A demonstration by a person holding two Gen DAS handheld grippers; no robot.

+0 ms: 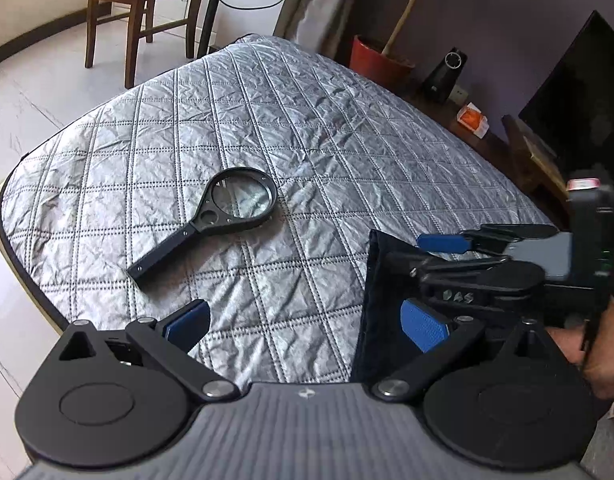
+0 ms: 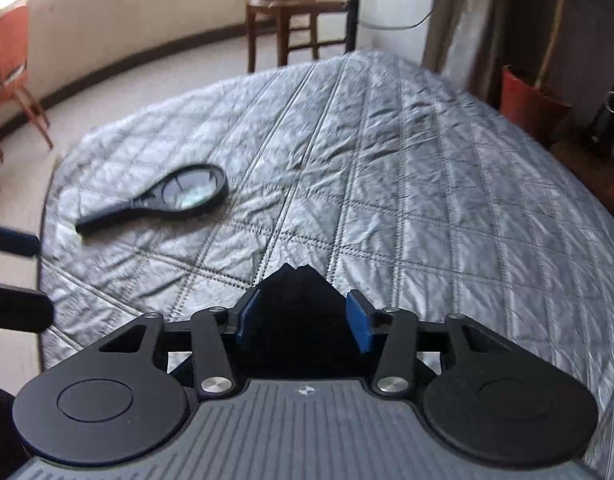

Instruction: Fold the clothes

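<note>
Gripping dark garment, bunched between part-closed pads of right gripper, lower centre of right view. Left gripper spread wide, empty, just beside garment's hanging edge, lower right of left view. Judged best: pinched at a free corner level with the right's hold, drawn taut before lowering. Magnifying glass mid-left on quilted cover, best avoided. Open cover beyond, upper centre; bound edge at left, chair past it.

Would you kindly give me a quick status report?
Left gripper open, empty. Right gripper around the dark garment, grip unconfirmed. Magnifying glass lies on the quilted cover, possibly in the way.
</note>
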